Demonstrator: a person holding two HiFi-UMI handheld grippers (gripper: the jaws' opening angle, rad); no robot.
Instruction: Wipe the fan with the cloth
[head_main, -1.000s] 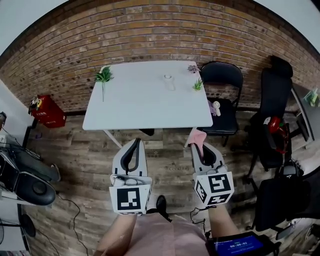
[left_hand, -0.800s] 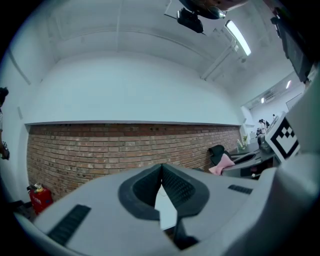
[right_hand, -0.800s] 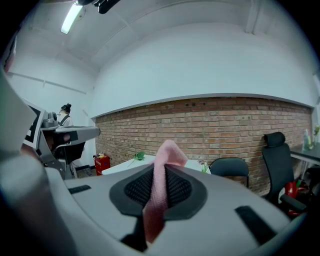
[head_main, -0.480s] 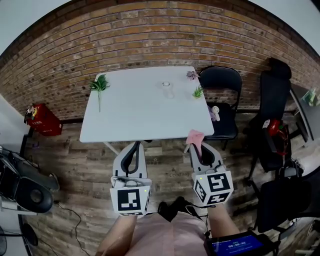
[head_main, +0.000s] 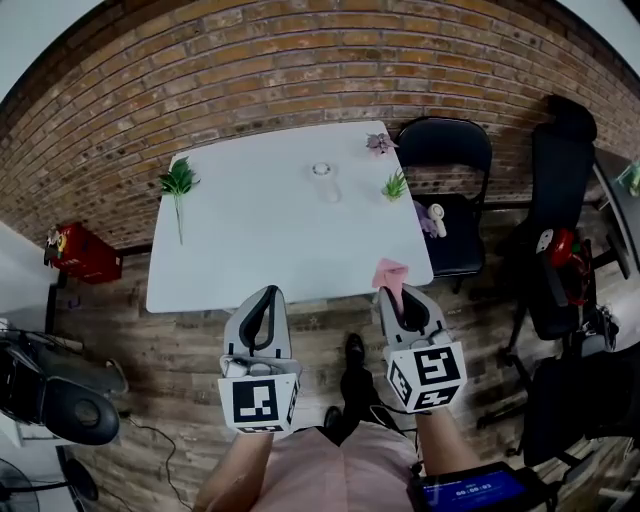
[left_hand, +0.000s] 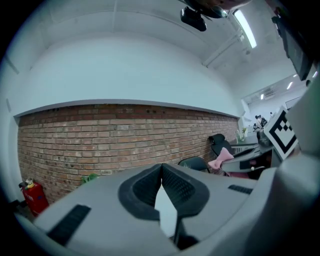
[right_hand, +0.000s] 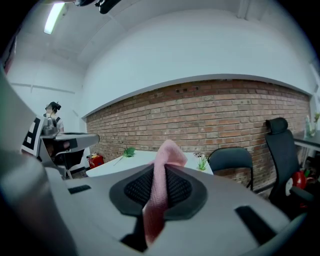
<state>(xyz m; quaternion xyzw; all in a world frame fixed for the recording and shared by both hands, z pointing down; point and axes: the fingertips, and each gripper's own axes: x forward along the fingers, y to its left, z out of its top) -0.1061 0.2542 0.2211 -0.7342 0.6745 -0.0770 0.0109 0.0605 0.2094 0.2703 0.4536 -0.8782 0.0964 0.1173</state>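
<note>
The right gripper (head_main: 393, 293), at the near edge of the white bench (head_main: 270, 240), has its jaws clenched on a pink cloth (head_main: 389, 272). The left gripper (head_main: 266, 297), at the same edge, has its jaws pressed together, empty.

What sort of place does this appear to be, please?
Probably an office or workroom: a white table stands near a brick wall, with a black office chair to one side.

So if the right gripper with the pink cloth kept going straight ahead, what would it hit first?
Probably the white table, near its front right corner: the right gripper, clamping the pink cloth, aims there, though depth is unclear.
</note>
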